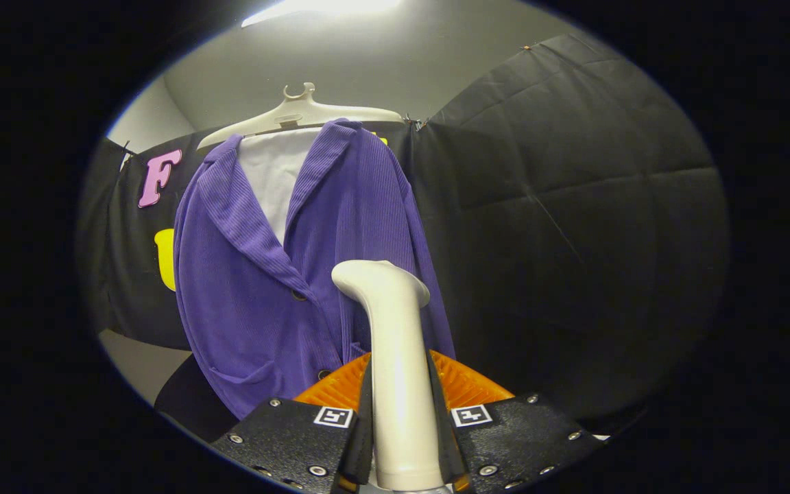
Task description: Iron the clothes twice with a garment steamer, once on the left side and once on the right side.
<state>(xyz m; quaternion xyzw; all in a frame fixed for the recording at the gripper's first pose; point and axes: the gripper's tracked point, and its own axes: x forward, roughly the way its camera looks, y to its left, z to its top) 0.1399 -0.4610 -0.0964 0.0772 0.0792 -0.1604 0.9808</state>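
Gripper view shows the gripper (402,439) clamped on the handle of the garment steamer (395,357), both fingers pressing its sides, head raised toward the purple jacket (299,274) hanging on a white hanger (299,113) just beyond. The steamer looks poised at the jacket's lower right; next it likely needs pressing to the fabric and a stroke along that side.

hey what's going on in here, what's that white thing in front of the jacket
That is a handheld garment steamer, clamped between the fingers of a hand-held gripper, which is shut on its handle. Its head points up and toward a purple ribbed jacket hanging on a pale hanger against the booth's black cloth wall. The steamer head sits at the jacket's lower front, near the buttons; whether it touches the fabric cannot be told.
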